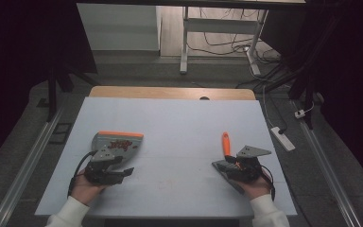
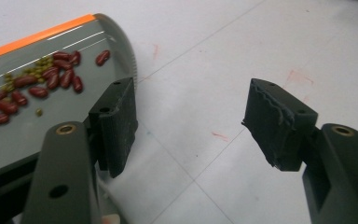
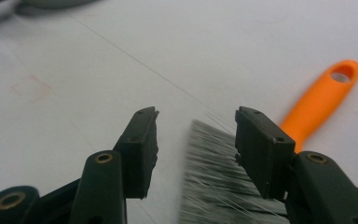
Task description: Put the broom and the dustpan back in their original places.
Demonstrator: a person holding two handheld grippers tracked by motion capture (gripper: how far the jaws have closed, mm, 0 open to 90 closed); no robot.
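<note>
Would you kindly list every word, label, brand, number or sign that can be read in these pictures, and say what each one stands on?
None: no readable text on the dustpan, the brush, the table, the left gripper or the right gripper.
The faint red marks on the table are smudges, not writing.

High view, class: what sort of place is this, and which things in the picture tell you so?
Probably a lab or workshop recording station, not a home: a white-covered table ringed by dark curtains, loose cables and a power strip on the grey floor, and a bare desk frame behind.
</note>
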